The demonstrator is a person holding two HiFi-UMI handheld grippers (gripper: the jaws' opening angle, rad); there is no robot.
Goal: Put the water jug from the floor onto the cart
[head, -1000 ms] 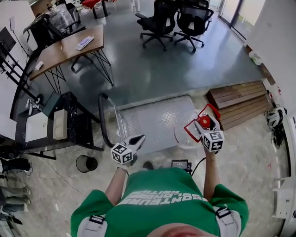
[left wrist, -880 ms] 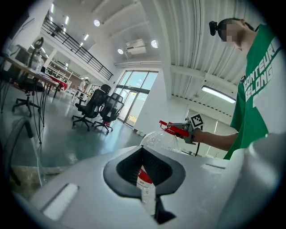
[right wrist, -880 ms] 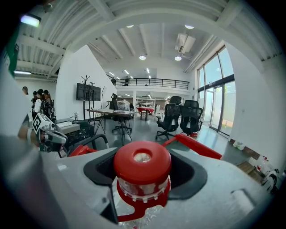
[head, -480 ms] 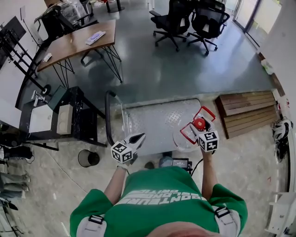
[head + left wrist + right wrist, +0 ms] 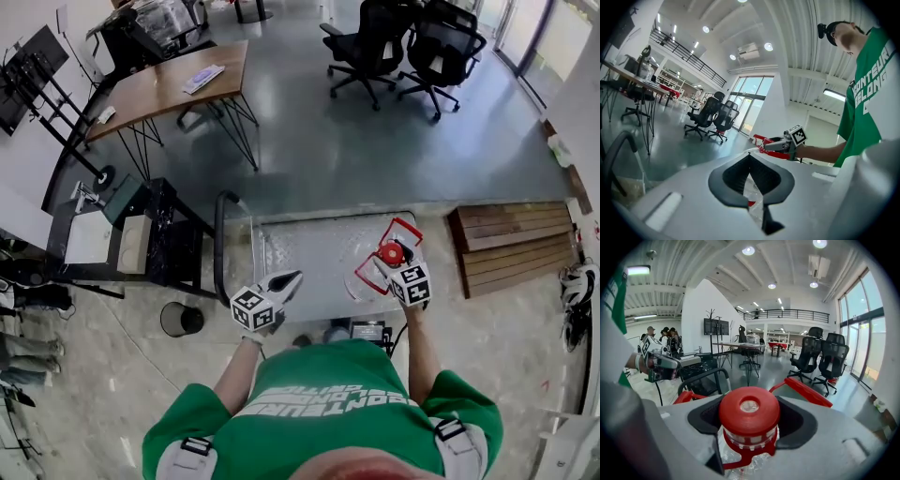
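one water jug point(image 5: 749, 416) above the cart point(image 5: 309, 246), neck clamped in the right gripper point(image 5: 393, 263); left gripper point(image 5: 284, 281) jaws together

**A:** What occupies the far part of the grey floor?

**B:** At far left, a wooden desk point(image 5: 169, 92) with a pale flat object point(image 5: 203, 78) on its tabletop. At far right, one black office chair point(image 5: 367, 42) and a second point(image 5: 442, 49) beside it.

**A:** And nearer?

**B:** At the left, a black rack point(image 5: 178, 248) with a round black bin point(image 5: 178, 320) near it. At the right edge, stacked wooden planks point(image 5: 511, 246).
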